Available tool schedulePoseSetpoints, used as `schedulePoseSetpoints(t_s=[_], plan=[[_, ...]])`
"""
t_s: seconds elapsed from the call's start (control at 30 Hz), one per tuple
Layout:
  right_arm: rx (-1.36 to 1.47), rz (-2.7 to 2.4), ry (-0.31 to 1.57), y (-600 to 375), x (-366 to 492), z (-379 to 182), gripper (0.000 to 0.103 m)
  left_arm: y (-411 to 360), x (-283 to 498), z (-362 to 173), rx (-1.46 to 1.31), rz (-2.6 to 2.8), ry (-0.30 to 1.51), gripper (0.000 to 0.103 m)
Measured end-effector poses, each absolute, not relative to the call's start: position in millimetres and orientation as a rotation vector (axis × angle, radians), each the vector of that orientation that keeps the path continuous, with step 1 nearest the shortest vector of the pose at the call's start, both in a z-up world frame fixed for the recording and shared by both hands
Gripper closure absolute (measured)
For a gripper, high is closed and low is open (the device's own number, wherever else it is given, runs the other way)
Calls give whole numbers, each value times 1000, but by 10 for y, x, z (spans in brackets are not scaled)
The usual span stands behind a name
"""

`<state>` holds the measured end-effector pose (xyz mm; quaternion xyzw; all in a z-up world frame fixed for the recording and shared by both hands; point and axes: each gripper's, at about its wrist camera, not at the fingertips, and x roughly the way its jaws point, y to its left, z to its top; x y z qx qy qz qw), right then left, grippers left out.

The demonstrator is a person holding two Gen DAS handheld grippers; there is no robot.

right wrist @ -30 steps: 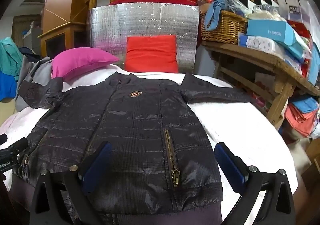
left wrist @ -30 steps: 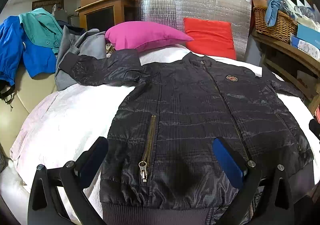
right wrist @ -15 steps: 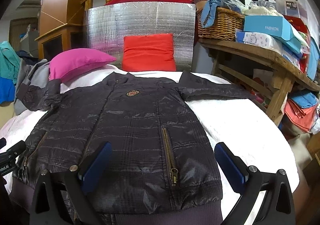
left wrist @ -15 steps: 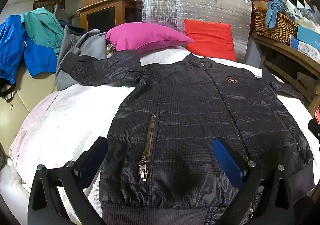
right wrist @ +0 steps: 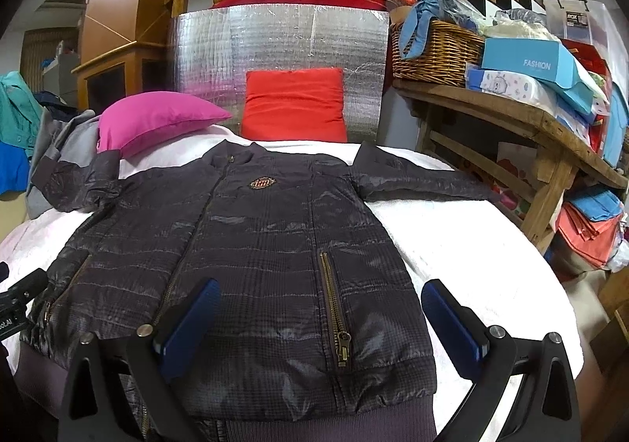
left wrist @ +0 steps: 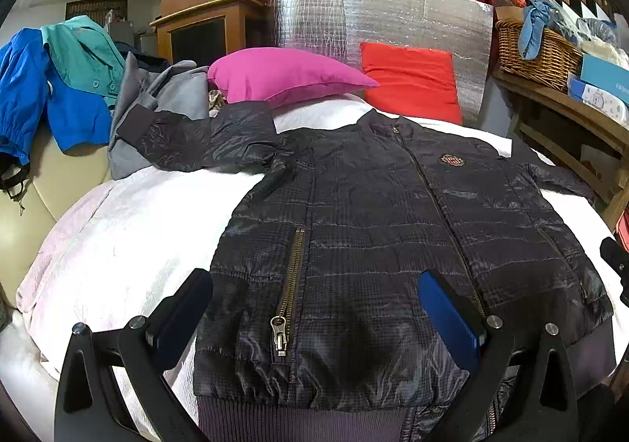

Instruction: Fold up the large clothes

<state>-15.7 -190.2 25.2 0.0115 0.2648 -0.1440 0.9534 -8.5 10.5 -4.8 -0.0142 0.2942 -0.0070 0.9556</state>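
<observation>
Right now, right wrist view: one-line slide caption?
Open right tongs hover over the hem of a dark jacket spread flat, sleeves out, on a white cover.

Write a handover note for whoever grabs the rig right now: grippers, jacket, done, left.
Left gripper: open, empty, hovering over the hem by the pocket zipper.
Right gripper: open, empty, over the hem on the other side.
Jacket: dark, zipped, lying flat and face up on the white cover, collar toward the pink pillow and red cushion. Both sleeves are spread outward; one sleeve lies partly on the pile of grey clothes.
Done: jacket laid out.
Left: all folds. Probably bring the sleeves in first, then fold the body.
</observation>
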Motion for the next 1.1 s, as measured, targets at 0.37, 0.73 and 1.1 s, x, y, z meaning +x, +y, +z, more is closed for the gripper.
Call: schedulePoseSetpoints(t_s=[0.37,0.73,1.1], plan=[[16,-290,545,-1894,-145,240,0,74,-98,-64,-19,-20,606,0],[12,-290,553,-1876,-144,227,0,83,-87,-76,-30,-24,621,0],[120,-167,658,-2124,7,209,0,169,18,-101,-83,-69,672,0]])
